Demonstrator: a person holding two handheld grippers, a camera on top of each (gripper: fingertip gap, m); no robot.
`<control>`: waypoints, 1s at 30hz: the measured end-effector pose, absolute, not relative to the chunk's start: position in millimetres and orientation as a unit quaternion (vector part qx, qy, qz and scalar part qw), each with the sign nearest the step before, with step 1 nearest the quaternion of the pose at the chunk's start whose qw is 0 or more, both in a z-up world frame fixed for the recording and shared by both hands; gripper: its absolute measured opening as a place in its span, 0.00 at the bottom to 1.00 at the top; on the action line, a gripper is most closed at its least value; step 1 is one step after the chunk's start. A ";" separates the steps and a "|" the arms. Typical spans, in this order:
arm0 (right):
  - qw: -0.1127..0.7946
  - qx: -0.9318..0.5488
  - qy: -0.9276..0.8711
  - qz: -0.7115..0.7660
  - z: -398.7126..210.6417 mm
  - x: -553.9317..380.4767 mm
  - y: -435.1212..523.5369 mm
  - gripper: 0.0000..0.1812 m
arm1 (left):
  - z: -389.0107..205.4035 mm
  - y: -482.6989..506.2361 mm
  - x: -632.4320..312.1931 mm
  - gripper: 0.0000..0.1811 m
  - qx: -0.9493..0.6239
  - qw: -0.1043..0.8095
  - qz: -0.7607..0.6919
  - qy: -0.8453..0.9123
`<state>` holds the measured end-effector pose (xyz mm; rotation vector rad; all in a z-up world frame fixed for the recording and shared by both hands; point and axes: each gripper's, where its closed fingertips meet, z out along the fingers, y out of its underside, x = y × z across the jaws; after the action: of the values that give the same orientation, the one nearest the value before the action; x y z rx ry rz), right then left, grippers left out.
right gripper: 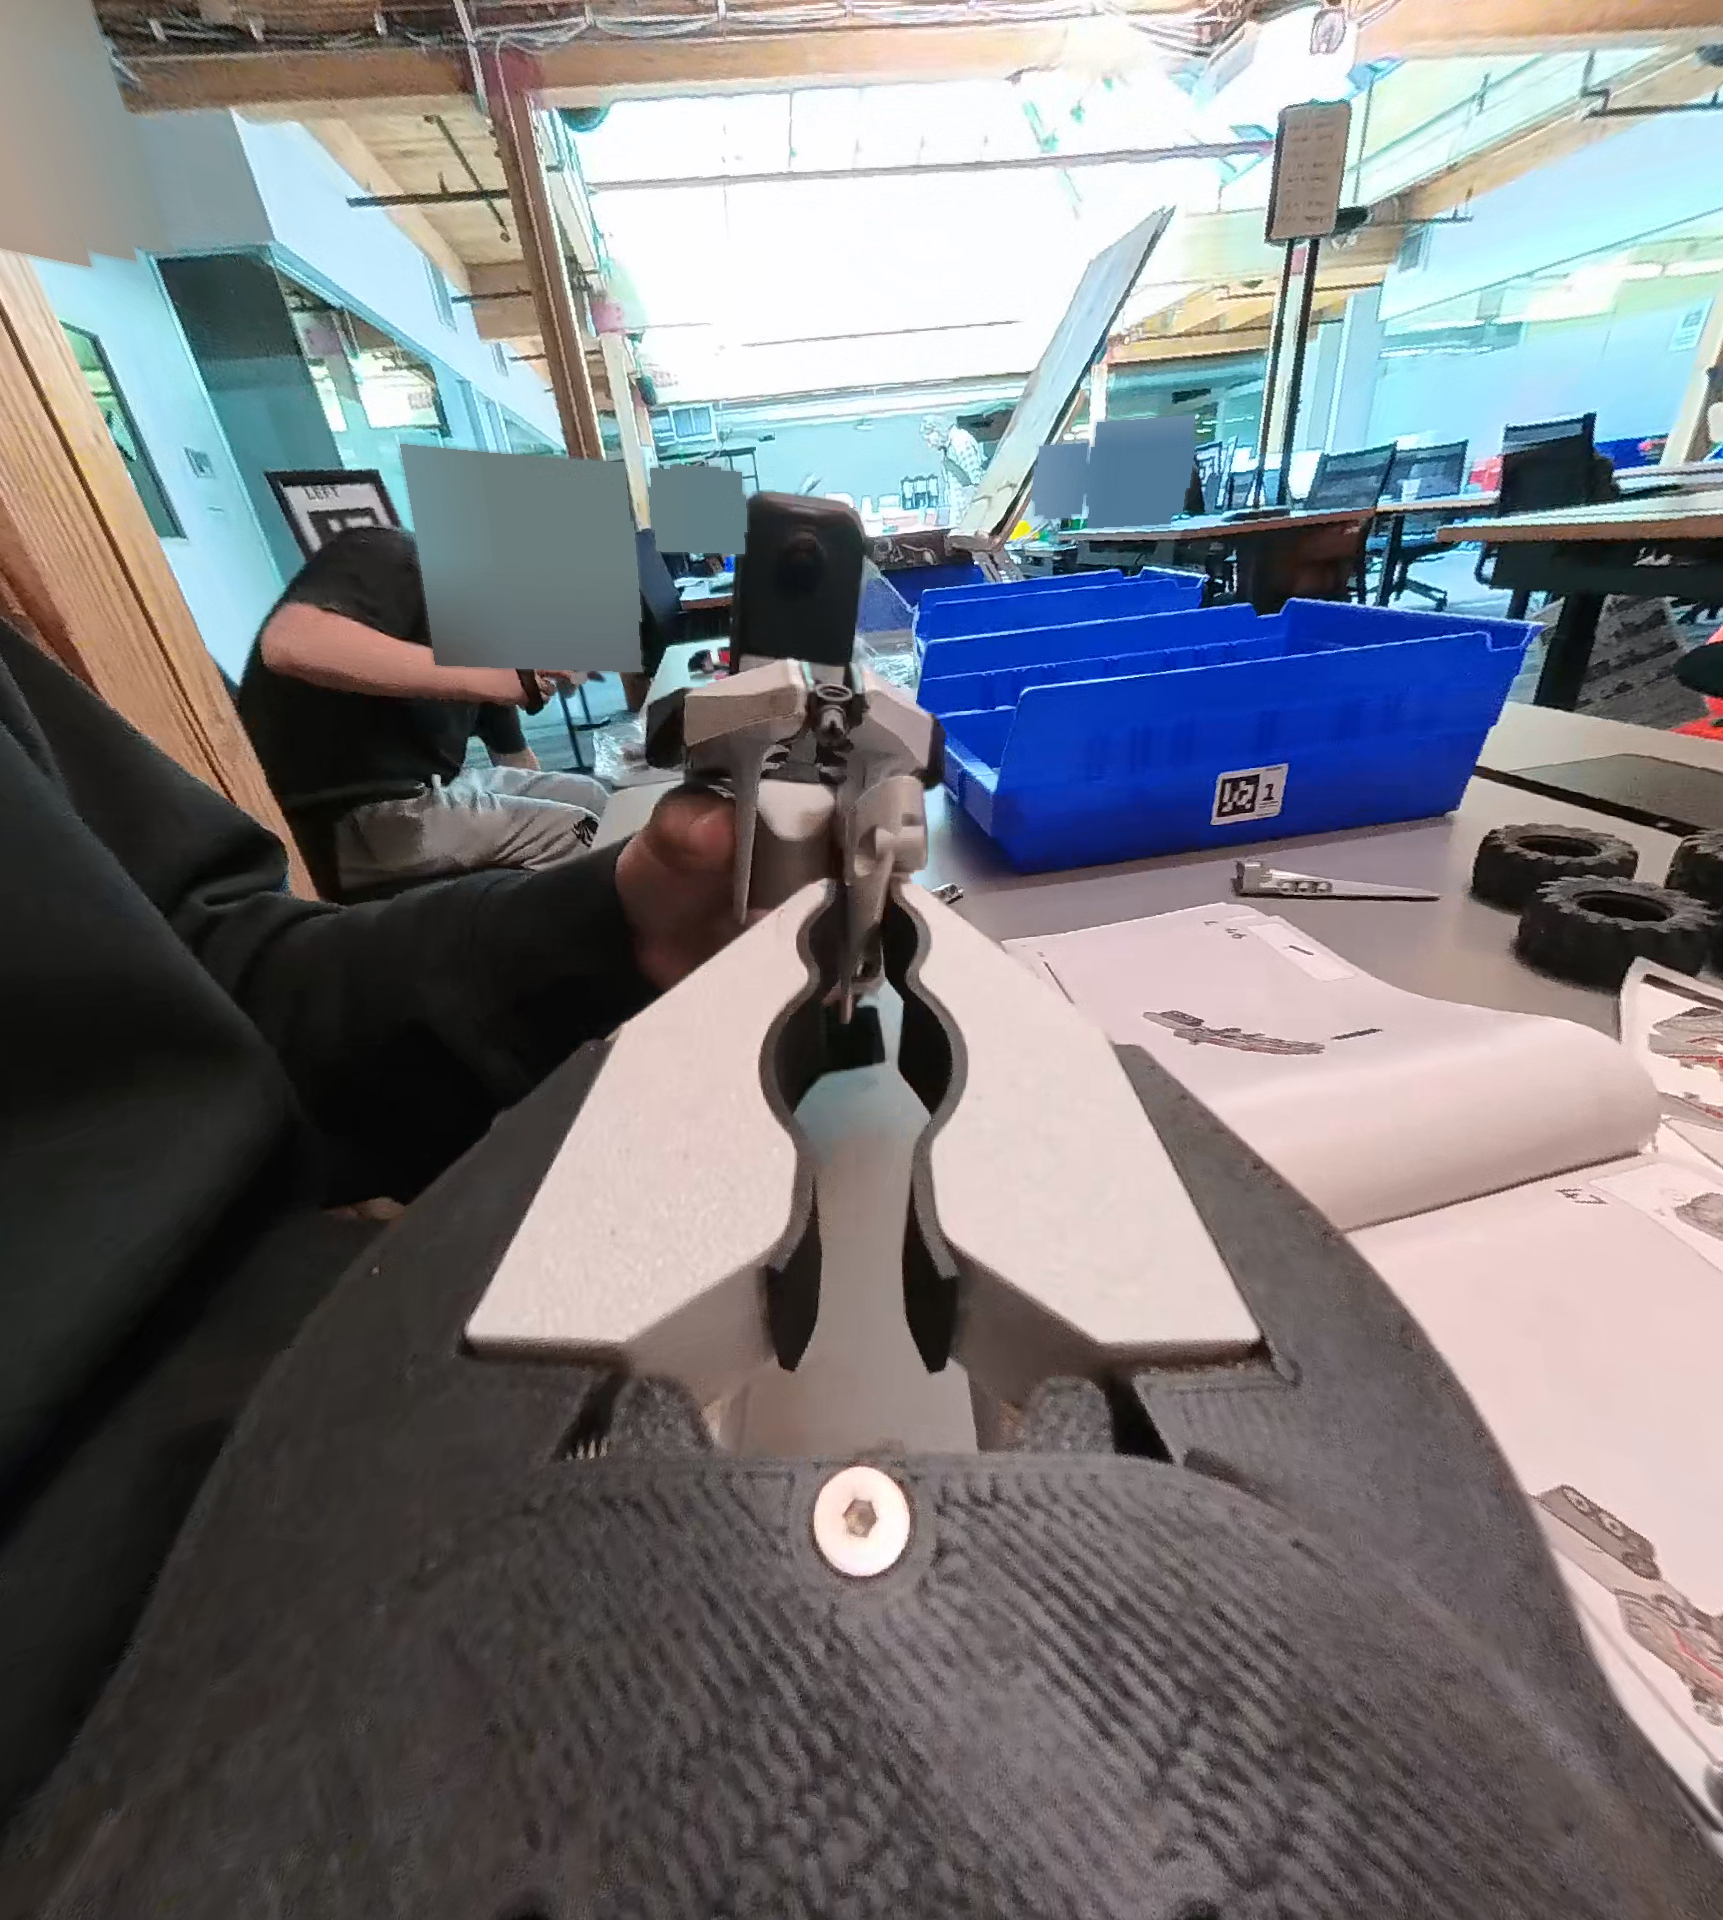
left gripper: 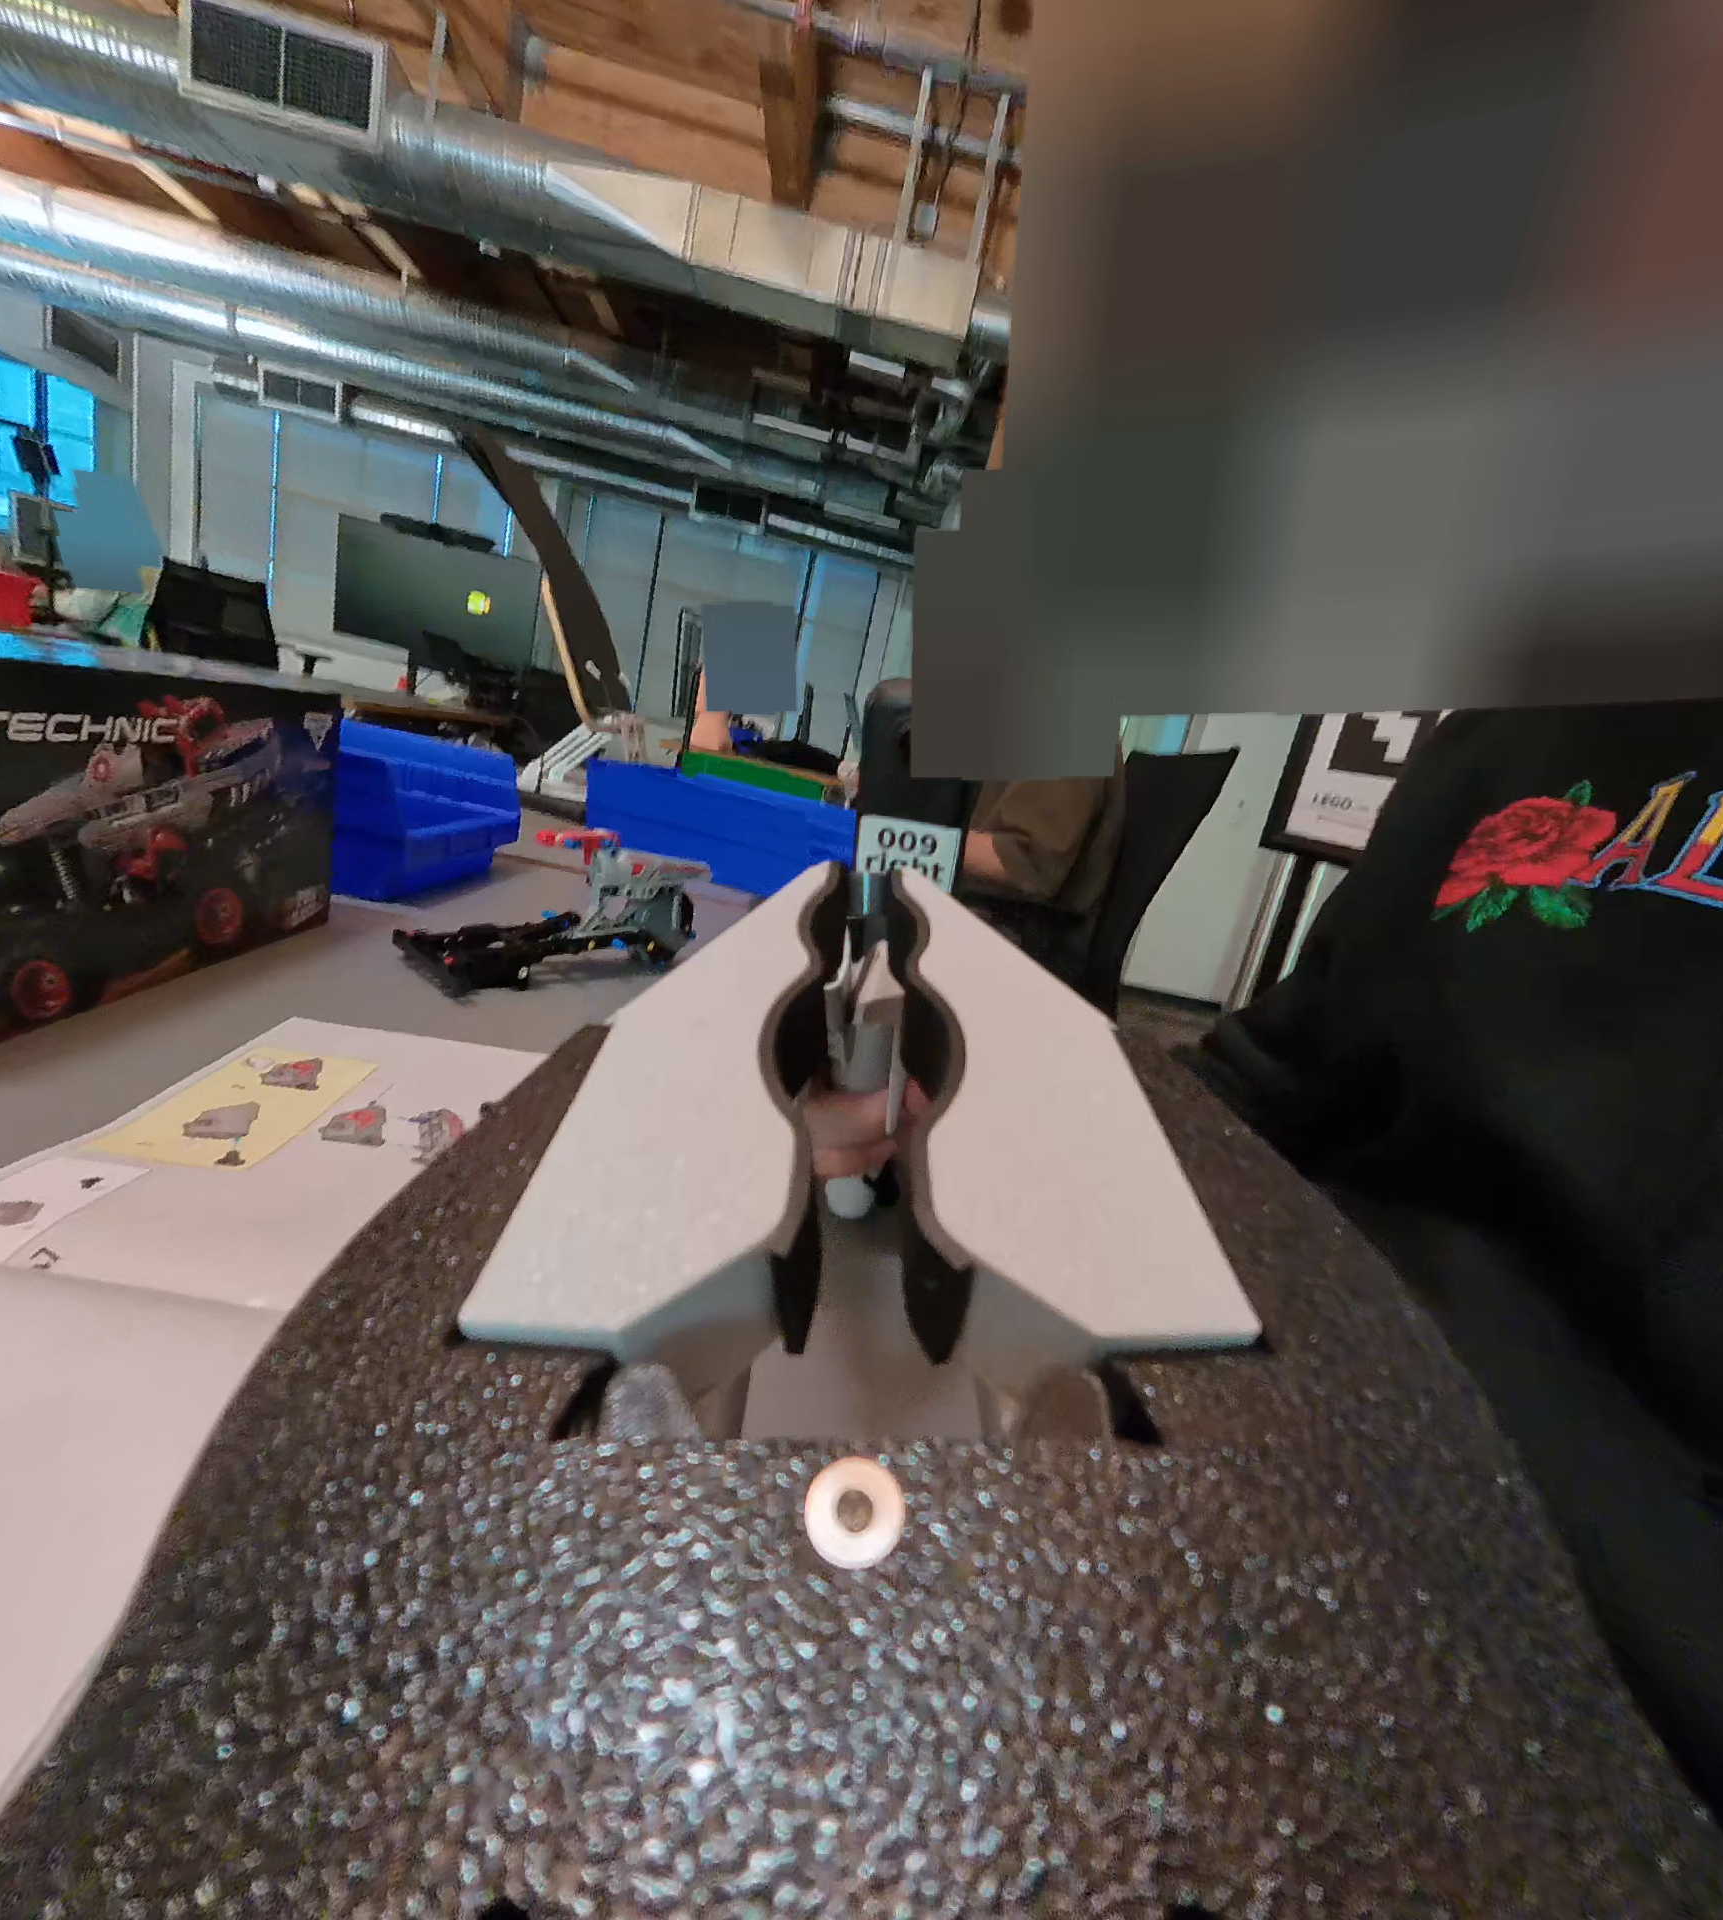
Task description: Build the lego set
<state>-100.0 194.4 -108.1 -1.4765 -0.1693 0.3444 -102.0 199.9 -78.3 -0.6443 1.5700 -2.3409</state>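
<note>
— Step in hand?

— Apparently joining small parts in mid-air. Small grey sub-assembly [right gripper: 872, 821] at frame centre, raised above the counter [right gripper: 1096, 904], caught between both tools.

— Claw state?

— Right claw [right gripper: 862, 899] drawn nearly together, seemingly clamped on a thin grey tab of it. Left claw [left gripper: 869, 883] likewise narrowed to a slit, apparently pinching the far end; hard to confirm.

— Rest of the set?

— Black chassis [left gripper: 566, 935] middle left of the left wrist view. Tyres [right gripper: 1605, 914] at the right edge of the right wrist view, open instruction booklet [right gripper: 1356, 1039] below them.

— Next?

— Probably squaring both halves, then pressing gently together; afterwards, over to the chassis.
</note>
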 end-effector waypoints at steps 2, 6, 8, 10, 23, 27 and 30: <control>0.724 -0.669 -0.082 0.148 -108.2 -99.2 192.9 0.03 | -85.0 200.6 -100.0 0.03 -0.234 0.139 -0.774 0.571; 0.717 -0.678 -0.105 0.127 -111.7 -102.1 191.7 0.03 | -95.3 195.2 -101.7 0.03 -0.227 0.165 -0.727 0.627; 0.713 -0.682 -0.111 0.119 -113.9 -103.1 191.6 0.03 | -96.7 193.0 -101.4 0.03 -0.224 0.172 -0.719 0.635; 0.715 -0.679 -0.113 0.122 -113.4 -104.3 191.2 0.03 | -96.3 192.2 -101.7 0.03 -0.222 0.172 -0.719 0.636; 0.727 -0.664 -0.109 0.136 -107.9 -107.0 189.9 0.03 | -94.8 193.8 -103.1 0.03 -0.225 0.168 -0.717 0.638; 0.731 -0.659 -0.108 0.142 -106.1 -107.6 189.1 0.03 | -92.9 192.9 -103.8 0.03 -0.225 0.168 -0.716 0.640; 0.736 -0.655 -0.108 0.136 -104.3 -107.6 188.5 0.03 | -92.3 192.6 -103.4 0.03 -0.230 0.162 -0.719 0.636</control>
<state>-107.6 188.5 -104.3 -1.4381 -0.2384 0.2983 -103.4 192.6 -92.3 -0.6553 1.8144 -2.0508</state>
